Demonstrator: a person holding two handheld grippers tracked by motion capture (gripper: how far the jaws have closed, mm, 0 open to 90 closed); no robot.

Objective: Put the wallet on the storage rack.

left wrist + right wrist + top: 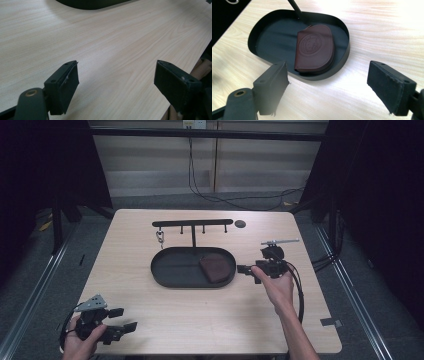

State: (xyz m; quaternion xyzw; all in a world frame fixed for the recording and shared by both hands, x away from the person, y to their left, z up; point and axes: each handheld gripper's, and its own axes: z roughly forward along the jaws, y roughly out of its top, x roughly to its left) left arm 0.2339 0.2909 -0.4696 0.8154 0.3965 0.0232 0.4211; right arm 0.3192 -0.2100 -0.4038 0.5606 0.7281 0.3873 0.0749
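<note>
High view: right gripper (245,269) jaws wide apart beside tray (170,275), brown pouch (215,266) untouched inside. Left gripper (125,319) spread, empty, at near edge. Nothing grasped yet.

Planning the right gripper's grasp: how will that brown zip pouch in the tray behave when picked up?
The pouch looks like stitched leather, so probably semi-stiff, not floppy. It lies flat and thin, likely light, unlikely to roll. It sits against the tray wall, so a push may just jam it.
</note>
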